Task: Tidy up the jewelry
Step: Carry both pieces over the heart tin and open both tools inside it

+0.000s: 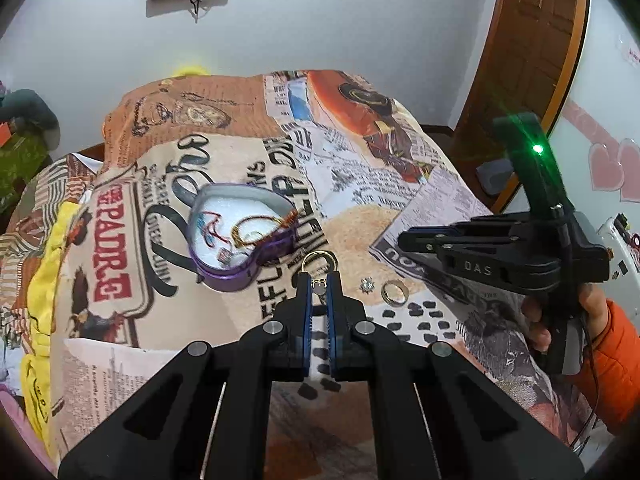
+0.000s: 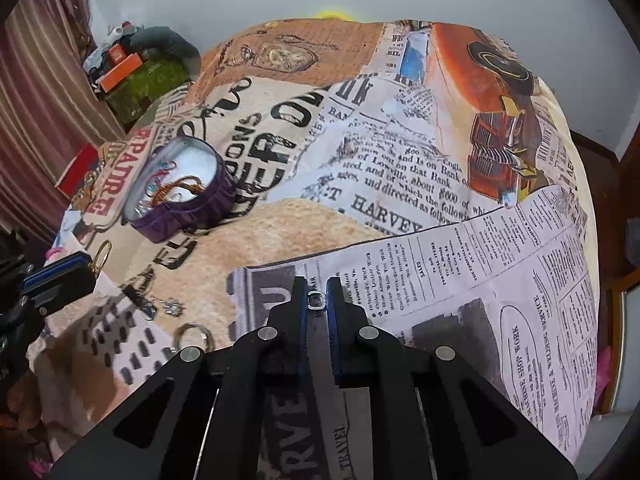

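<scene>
Purple tin: heart-shaped box [image 1: 240, 236], open, white foam lining, wire bracelets and beads inside; sits on bed, up-left of both tools.
Key relation: box lies ahead-left of left hand-held gripper [image 1: 319, 280], just beyond its tips; left is the nearer one. Right hand-held gripper [image 2: 317, 300] well apart to the right.
Left hold: clenched on gold hoop ring [image 1: 319, 260], thin shiny metal, loop sticking out past the tips, small stone between the pads.
Right hold: pinching a small silver ring [image 2: 316, 301], setting up, lifted off the blanket.
Loose items: silver flower stud [image 1: 366, 286] and wide gold band [image 1: 394, 293] lying flat, just beside each other, right of left tool.
Bedding: plush newspaper-print blanket [image 1: 360, 220], soft, rumpled.
Judgement: likely next is a short carry up-left to the tin.
</scene>
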The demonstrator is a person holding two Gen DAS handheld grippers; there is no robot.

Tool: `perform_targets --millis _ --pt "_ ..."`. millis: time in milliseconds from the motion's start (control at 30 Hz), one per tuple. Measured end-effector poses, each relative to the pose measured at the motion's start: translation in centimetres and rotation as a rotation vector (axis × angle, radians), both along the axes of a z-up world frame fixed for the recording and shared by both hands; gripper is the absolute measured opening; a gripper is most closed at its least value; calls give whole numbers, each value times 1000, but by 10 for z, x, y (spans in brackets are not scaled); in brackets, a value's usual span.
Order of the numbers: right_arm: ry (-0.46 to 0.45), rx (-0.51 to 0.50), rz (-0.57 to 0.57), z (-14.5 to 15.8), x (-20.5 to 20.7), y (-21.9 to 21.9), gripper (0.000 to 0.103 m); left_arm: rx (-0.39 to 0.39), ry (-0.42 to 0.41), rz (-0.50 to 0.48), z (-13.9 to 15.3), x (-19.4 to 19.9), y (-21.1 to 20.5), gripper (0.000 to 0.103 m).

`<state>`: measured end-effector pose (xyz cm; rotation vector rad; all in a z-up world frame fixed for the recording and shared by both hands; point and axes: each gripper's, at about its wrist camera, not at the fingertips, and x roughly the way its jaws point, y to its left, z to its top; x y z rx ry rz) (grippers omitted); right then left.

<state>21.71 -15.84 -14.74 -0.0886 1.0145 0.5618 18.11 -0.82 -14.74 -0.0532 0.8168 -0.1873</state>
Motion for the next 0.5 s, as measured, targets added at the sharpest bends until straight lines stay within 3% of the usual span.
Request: perform_targets --millis 300,500 --pt "-92 94 7 51 -11 11 8 16 -78 41 28 -4 19 5" --pt "-122 138 48 66 -15 34 8 18 -81 62 30 4 35 5"
